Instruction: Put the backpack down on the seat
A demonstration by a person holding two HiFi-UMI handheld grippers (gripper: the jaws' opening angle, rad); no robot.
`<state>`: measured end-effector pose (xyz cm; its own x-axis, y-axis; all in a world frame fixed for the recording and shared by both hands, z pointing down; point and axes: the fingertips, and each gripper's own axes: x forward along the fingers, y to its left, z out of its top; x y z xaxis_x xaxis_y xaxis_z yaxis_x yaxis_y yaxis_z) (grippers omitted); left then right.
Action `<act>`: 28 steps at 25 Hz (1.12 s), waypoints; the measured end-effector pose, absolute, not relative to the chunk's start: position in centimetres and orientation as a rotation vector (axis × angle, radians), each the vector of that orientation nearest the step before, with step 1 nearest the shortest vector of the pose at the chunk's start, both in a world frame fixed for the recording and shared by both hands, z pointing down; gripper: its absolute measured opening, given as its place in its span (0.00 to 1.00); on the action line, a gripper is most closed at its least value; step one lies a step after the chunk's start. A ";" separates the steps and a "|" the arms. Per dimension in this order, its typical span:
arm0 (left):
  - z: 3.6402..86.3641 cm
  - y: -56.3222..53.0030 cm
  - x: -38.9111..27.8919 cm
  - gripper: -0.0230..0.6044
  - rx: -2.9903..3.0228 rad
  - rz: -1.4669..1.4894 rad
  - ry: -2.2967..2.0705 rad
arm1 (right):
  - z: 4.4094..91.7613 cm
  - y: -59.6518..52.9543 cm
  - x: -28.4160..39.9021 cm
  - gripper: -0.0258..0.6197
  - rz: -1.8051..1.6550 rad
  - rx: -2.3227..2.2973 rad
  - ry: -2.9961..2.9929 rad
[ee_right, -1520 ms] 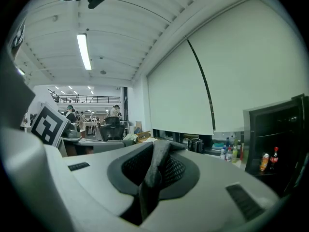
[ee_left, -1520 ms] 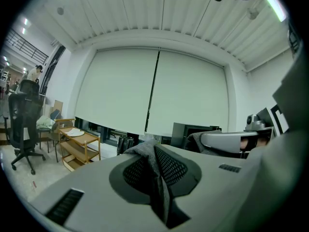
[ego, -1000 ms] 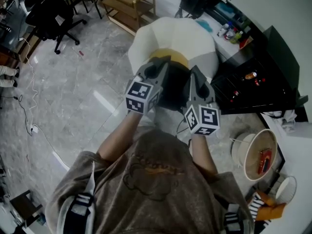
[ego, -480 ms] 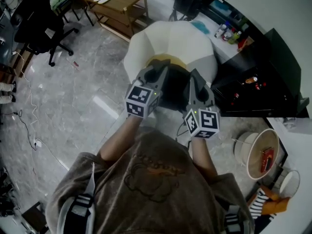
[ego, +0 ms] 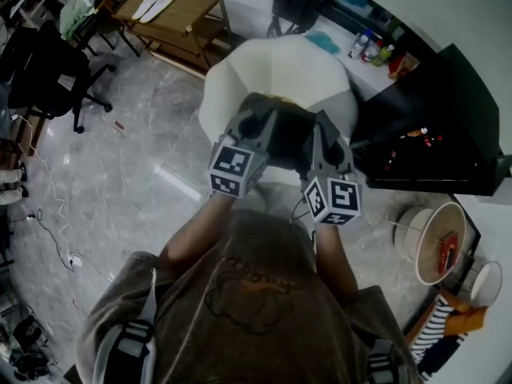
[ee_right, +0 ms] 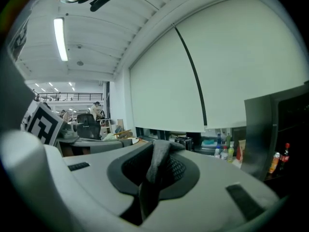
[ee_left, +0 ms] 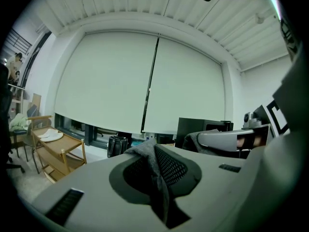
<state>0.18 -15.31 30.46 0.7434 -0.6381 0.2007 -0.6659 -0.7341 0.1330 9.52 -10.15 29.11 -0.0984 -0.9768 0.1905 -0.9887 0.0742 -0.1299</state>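
Observation:
A dark backpack (ego: 286,137) hangs between my two grippers, over the near part of the white rounded seat (ego: 272,66). My left gripper (ego: 254,123) is shut on a grey fabric strap (ee_left: 158,175) at the bag's left side. My right gripper (ego: 324,133) is shut on another grey strap (ee_right: 155,164) at the bag's right side. In both gripper views the fabric is pinched in the slot between the jaws (ee_left: 155,156) (ee_right: 153,161). Whether the bag's underside touches the seat is hidden by the grippers.
A wooden trolley (ego: 170,13) and a black office chair (ego: 48,74) stand to the left on the marble floor. A black cabinet (ego: 436,126) is close on the right, with bottles (ego: 370,50) behind the seat. A round basket (ego: 438,242) stands at the lower right.
Both grippers and the backpack have moved forward and slightly down over the white seat. The yellow patch seen beyond the bag earlier is now covered.

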 end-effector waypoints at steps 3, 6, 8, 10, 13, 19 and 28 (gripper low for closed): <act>30.7 -17.3 0.8 0.09 2.773 0.216 -1.034 | 29.4 -12.1 10.0 0.10 0.335 2.091 -2.247; 31.1 -18.9 1.0 0.09 2.772 0.224 -1.039 | 29.8 -13.5 10.0 0.10 0.325 2.094 -2.241; 31.5 -19.8 1.0 0.09 2.765 0.233 -1.044 | 30.1 -14.3 9.8 0.10 0.314 2.092 -2.236; 31.9 -20.7 1.1 0.09 2.760 0.243 -1.050 | 30.5 -15.0 9.8 0.10 0.307 2.090 -2.232; 32.7 -21.9 1.7 0.09 2.750 0.248 -1.059 | 31.4 -16.2 10.5 0.10 0.314 2.088 -2.232; 34.8 -24.2 2.9 0.09 2.729 0.277 -1.075 | 33.5 -18.6 11.7 0.10 0.335 2.049 -2.235; 39.2 -27.4 4.9 0.09 2.729 0.304 -1.039 | 37.7 -22.6 13.9 0.10 0.356 2.057 -2.216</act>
<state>4.87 -27.37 39.22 0.7311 -0.6296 0.2626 -0.6720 -0.7312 0.1177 13.89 -22.56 37.73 -0.0844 -0.9699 0.2284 -0.9926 0.0618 -0.1042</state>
